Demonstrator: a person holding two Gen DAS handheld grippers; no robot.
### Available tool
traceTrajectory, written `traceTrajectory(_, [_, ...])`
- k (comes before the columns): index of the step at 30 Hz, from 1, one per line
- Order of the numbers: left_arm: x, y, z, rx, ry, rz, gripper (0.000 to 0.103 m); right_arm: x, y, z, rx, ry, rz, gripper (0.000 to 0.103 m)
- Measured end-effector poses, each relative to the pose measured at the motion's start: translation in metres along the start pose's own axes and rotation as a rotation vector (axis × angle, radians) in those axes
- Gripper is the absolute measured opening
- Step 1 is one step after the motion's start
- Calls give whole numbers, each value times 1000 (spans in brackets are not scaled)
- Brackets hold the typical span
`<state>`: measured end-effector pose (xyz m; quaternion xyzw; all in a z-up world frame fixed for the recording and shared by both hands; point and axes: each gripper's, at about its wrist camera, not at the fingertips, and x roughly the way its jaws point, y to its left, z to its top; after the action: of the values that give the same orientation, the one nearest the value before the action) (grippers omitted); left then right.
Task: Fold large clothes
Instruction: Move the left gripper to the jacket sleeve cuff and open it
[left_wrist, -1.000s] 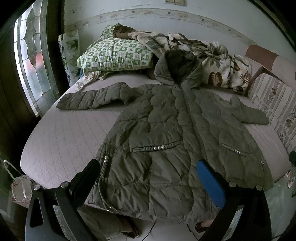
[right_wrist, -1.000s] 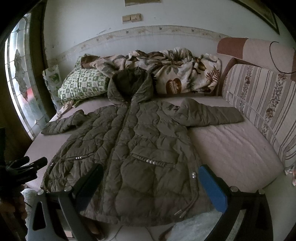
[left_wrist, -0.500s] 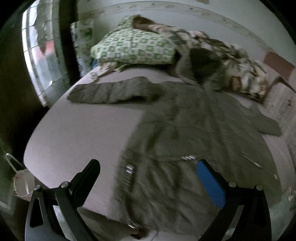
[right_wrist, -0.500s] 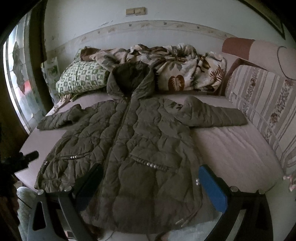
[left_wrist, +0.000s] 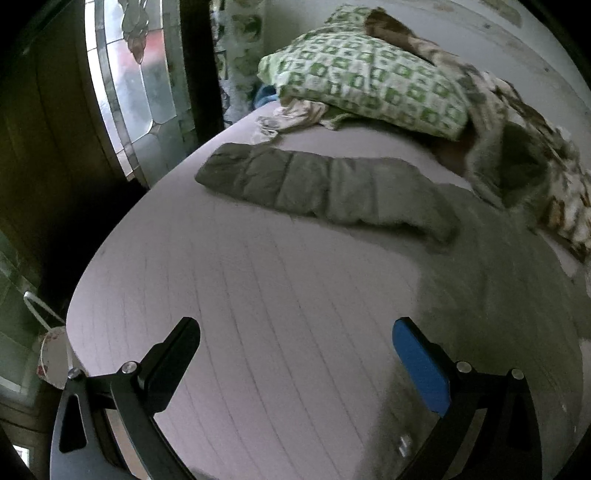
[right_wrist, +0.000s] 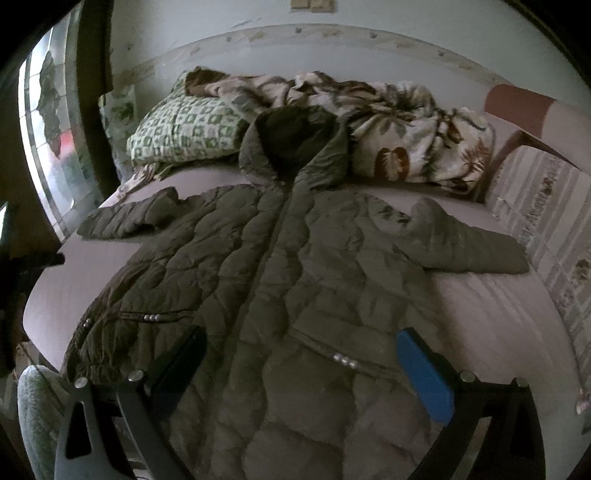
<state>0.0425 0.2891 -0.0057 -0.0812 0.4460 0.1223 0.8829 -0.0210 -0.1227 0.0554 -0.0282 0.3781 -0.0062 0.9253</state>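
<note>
An olive quilted hooded coat (right_wrist: 295, 266) lies flat and face up on the bed, sleeves spread out, hood toward the pillows. Its left sleeve (left_wrist: 317, 188) stretches toward the window in the left wrist view. My left gripper (left_wrist: 295, 354) is open and empty above bare mattress, short of that sleeve, with the coat's body to its right. My right gripper (right_wrist: 301, 363) is open and empty above the coat's lower front, near the pocket studs (right_wrist: 345, 360).
A green-patterned pillow (left_wrist: 369, 77) and a leaf-print blanket (right_wrist: 406, 136) lie at the head of the bed. A stained-glass window (left_wrist: 125, 74) is at the left. A striped sofa back (right_wrist: 546, 229) borders the right. The mattress edge (left_wrist: 85, 295) drops off at the left.
My left gripper has swung left and forward, from over the coat's hem to over bare mattress facing the left sleeve. My right gripper has moved forward over the coat's lower front.
</note>
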Motion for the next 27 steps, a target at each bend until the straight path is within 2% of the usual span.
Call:
traceTrajectory(6, [55,34,48,-81,29,-2,103,27,14,13,-36,26,8,103])
traceTrajectory(16, [131,79,107,-202,49,80,103,76,37,40,-60,60,25,103])
traceTrajectory(22, [168,104,130,-337,70,46,103,96,59,48,-98,75,54,103])
traceTrajectory(27, [195,113,137,-377,101,56,103,113,66,53,-117,99,56,103])
